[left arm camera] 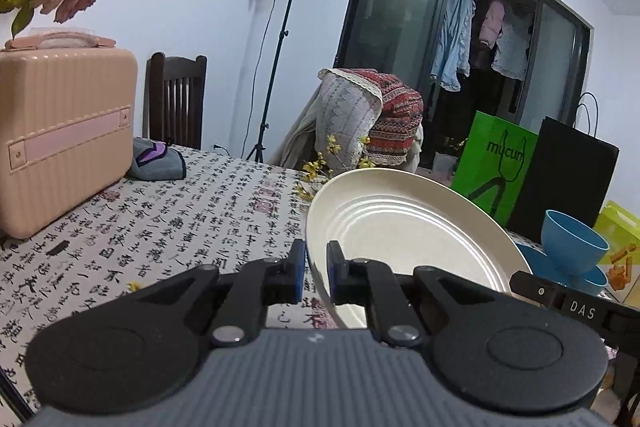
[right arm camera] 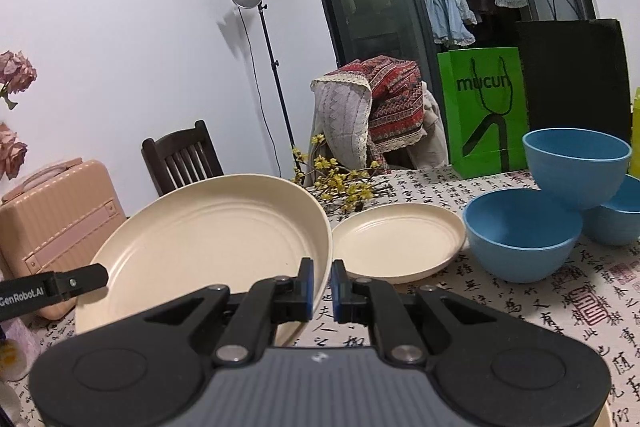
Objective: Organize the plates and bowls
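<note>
plates: 2 (right arm camera: 208, 247) (right arm camera: 396, 239) | bowls: 3 (right arm camera: 520, 231) | left claw (left arm camera: 316, 273), right claw (right arm camera: 321, 289): each grasping lifted plate's rim

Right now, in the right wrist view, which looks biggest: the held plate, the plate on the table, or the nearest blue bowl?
1. Held plate, though it is nearest the camera.
2. Plate on the table.
3. Nearest blue bowl; these two look close.

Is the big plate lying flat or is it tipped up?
Tipped up. The big cream plate is tilted, its rim pinched by both tongs, unlike the small plate lying flat.
</note>
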A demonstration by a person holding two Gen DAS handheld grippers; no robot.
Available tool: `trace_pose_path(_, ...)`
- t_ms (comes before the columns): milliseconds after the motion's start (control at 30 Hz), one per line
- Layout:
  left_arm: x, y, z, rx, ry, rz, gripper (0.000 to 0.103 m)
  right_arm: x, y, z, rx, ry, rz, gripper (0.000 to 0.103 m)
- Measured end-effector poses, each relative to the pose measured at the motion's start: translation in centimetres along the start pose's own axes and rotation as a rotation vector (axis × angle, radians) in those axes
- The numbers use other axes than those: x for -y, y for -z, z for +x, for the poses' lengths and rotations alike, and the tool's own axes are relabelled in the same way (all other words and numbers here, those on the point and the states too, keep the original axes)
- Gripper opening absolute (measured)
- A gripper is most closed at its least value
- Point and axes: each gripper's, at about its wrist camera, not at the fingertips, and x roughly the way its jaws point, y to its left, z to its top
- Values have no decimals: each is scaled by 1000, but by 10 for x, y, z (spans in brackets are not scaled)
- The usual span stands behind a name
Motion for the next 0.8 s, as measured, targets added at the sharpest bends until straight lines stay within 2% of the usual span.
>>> trace_pose_path(800,41,21,-8,2,68,58,12,38,13,-36,26,49,26,9)
